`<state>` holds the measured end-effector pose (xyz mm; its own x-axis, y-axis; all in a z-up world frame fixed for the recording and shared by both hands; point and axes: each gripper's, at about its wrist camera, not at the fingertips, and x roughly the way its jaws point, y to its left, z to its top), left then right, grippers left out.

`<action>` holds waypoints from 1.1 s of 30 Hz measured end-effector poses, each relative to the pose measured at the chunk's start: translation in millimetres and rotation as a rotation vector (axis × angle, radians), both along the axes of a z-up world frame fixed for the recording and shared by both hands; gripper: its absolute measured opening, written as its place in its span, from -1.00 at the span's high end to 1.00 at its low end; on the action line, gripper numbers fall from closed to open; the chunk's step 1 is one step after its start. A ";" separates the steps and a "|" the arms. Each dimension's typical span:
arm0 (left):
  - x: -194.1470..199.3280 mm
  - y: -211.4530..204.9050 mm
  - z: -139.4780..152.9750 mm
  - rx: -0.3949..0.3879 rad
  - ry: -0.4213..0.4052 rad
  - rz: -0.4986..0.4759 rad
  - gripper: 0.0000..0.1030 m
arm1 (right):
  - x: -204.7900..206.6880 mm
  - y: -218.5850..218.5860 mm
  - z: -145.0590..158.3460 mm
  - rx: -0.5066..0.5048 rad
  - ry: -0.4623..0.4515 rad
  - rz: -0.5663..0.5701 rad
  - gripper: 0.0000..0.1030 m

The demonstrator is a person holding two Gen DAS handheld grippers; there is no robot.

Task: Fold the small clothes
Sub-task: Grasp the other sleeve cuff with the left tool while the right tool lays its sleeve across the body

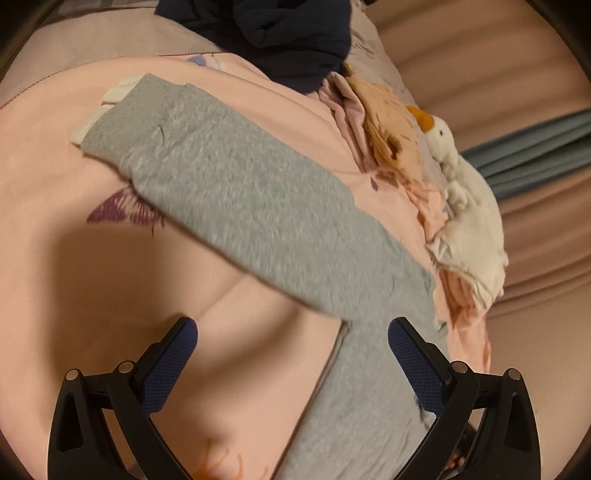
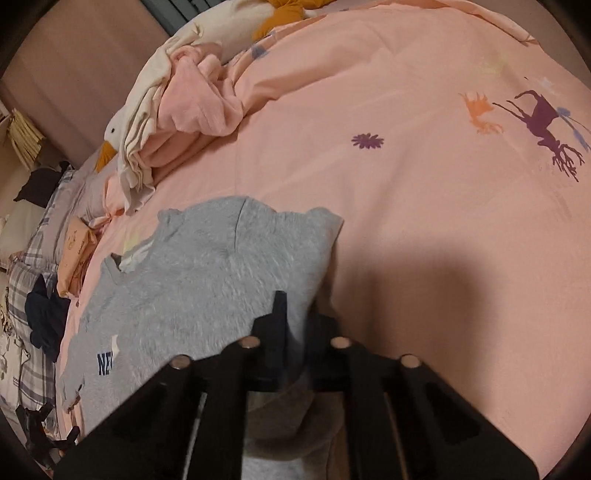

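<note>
A small grey sweatshirt [image 2: 207,280] with dark letters on its chest lies on a pink printed bedsheet [image 2: 424,206]. In the left wrist view its grey sleeve [image 1: 236,192] with a white cuff stretches diagonally across the sheet [image 1: 55,166]. My left gripper [image 1: 291,332] is open and empty, just above the sheet, with the sweatshirt's edge near its right finger. My right gripper [image 2: 295,314] is shut on a fold of the grey sweatshirt at its right side; the cloth bunches between the jaws.
A white goose plush [image 1: 465,206] and crumpled pink clothes [image 2: 195,110] lie at the bed's edge. A dark navy garment [image 1: 280,33] sits on pillows. A plaid pillow [image 2: 26,288] and an orange packet [image 2: 75,254] lie at left. A brown headboard [image 2: 81,66] stands behind.
</note>
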<state>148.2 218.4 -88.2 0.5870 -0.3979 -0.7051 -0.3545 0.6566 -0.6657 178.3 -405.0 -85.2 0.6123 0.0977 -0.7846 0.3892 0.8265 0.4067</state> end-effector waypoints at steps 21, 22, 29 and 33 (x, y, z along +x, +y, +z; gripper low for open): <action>-0.5 97.5 -17.3 -0.290 -0.162 0.286 -0.98 | -19.0 87.5 57.7 -0.263 -0.135 0.221 0.53; 0.3 103.2 -17.2 -0.280 -0.170 0.311 -0.98 | -20.6 96.4 57.0 -0.245 -0.138 0.242 0.50; 12.1 123.6 -16.6 -0.231 -0.155 0.388 -0.97 | -34.4 141.9 49.1 -0.146 -0.175 0.356 0.40; 15.9 125.9 -17.2 -0.207 -0.138 0.426 -0.44 | -39.8 148.1 48.7 -0.143 -0.190 0.363 0.40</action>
